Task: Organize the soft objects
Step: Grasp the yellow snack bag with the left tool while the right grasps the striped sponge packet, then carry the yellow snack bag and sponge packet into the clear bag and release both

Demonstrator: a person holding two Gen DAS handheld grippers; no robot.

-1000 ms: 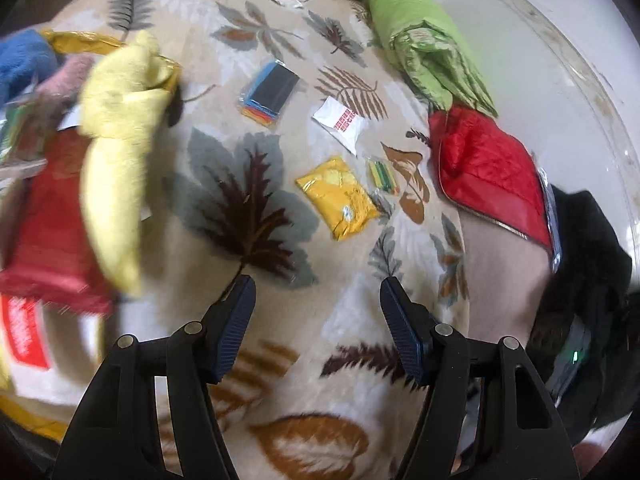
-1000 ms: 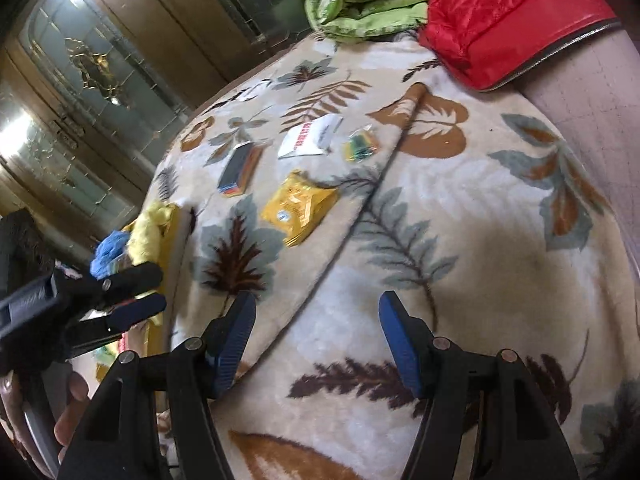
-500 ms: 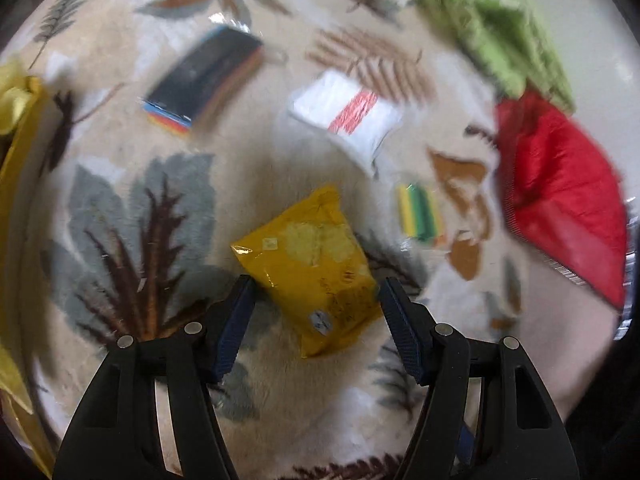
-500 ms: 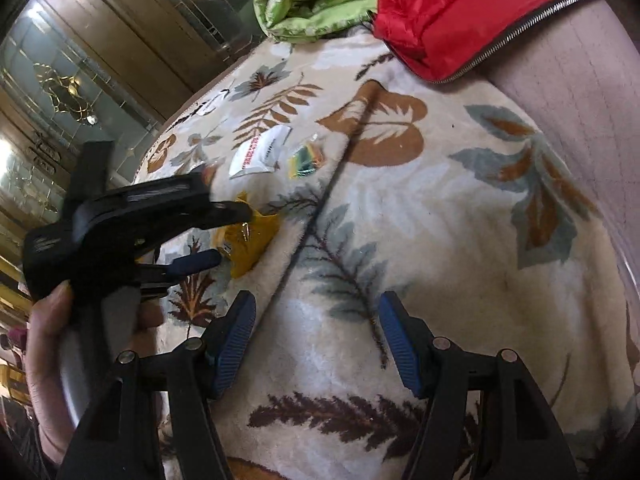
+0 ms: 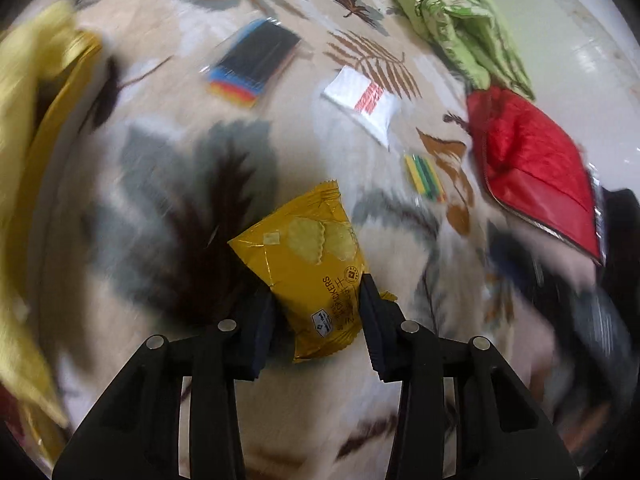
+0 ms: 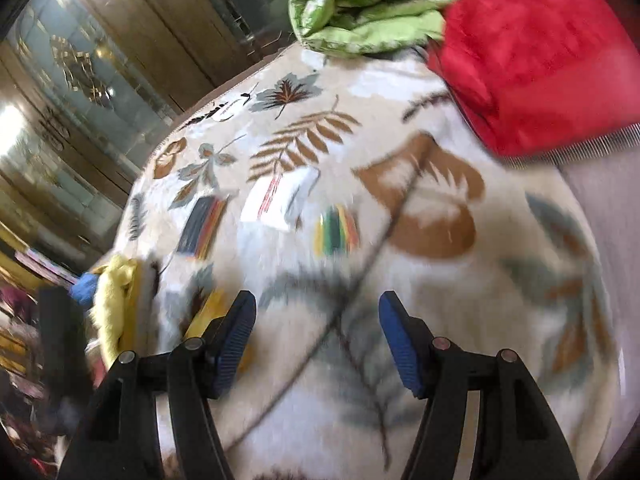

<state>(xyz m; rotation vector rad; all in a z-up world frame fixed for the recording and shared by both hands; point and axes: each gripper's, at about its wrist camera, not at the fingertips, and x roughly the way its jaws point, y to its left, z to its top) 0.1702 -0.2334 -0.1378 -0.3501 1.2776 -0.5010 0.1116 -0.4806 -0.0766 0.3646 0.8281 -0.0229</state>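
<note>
One yellow cracker packet (image 5: 304,256) sits between the pads of my left hand-held gripper (image 5: 316,312), whose jaws are closing on its lower half; both pads look pressed against the wrapper, low enough to carry it without crushing the crackers. It lies on the leaf-patterned blanket (image 5: 160,168). My right hand-held gripper (image 6: 316,340) hangs open and empty, near the striped packet (image 6: 336,232).

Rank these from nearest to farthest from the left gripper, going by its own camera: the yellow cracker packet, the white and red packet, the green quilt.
1. Yellow cracker packet: between the left gripper's closing jaws.
2. White and red packet: mid-blanket, up and right.
3. Green quilt: far edge, top right.
</note>
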